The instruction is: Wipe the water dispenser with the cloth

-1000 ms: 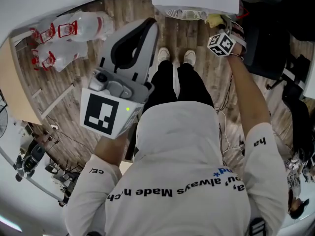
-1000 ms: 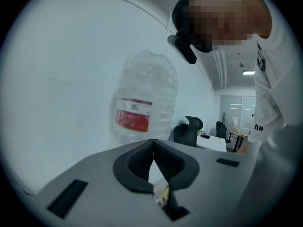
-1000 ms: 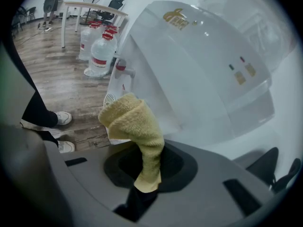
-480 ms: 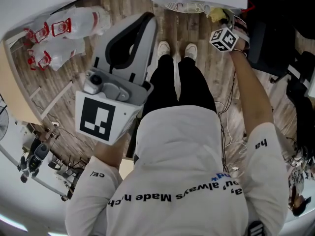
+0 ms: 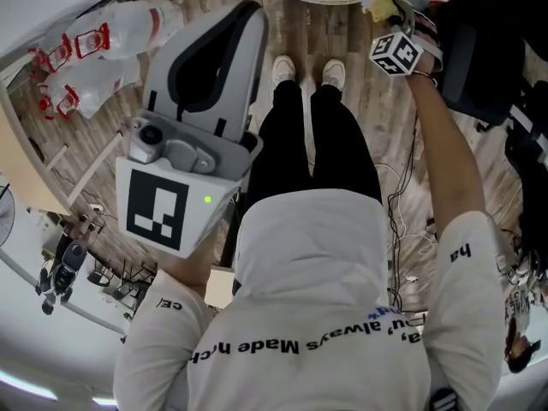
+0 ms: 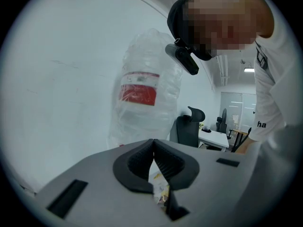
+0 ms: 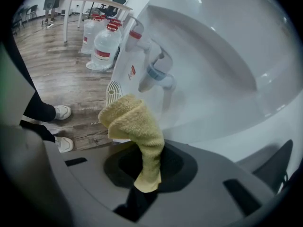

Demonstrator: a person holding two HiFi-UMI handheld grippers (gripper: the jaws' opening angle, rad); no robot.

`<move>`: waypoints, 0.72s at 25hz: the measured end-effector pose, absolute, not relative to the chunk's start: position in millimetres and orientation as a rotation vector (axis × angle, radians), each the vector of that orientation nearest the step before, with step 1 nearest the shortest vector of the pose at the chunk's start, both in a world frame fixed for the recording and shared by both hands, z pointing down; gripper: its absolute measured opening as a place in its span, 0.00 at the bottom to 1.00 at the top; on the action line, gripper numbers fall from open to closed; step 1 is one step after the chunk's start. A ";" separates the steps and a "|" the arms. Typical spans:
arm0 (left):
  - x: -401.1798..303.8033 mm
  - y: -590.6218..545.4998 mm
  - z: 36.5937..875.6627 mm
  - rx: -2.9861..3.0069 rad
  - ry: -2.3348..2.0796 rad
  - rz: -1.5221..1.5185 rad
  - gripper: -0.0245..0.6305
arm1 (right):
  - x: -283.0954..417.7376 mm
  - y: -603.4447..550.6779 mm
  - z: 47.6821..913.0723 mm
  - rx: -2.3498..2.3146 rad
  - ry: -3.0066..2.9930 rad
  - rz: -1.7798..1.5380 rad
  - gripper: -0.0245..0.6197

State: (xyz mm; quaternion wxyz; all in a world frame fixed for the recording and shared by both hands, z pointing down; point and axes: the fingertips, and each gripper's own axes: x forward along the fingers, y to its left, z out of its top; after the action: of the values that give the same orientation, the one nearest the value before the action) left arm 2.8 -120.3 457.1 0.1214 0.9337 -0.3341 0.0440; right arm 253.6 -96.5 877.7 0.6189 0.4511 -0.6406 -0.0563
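A wood-plank floor runs under everything in the head view. Clear water bottles sit in the upper left of the frame, and the person's white shoes are near the top centre. The white water dispenser fills the upper right of the right gripper view, its red tap above its blue tap. In the head view only the dispenser's top shows, along the upper border.

The right gripper is clamped on the yellow cloth, which stands up out of the jaws in a folded bunch. The cloth's upper end is in front of the dispenser's lower body, just below the blue tap (whether it touches the surface I cannot tell).

The left gripper sits at the left of the head view, well apart from the dispenser. Its jaws are pressed together at the tips with nothing between them. Beyond it, in its own view, are a wrapped water bottle against a white wall and a dark office chair.
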 end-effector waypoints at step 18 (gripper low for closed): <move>11.6 -119.9 511.8 2.718 -0.959 0.163 0.07 | 256.9 -97.8 922.8 1.020 -1.469 -0.113 0.13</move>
State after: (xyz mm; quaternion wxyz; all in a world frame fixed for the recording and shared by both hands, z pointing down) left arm 11.6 -119.9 511.8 0.1269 0.9339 -0.3295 0.0559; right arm 256.9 -97.8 922.8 0.6247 0.4444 -0.6402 -0.0493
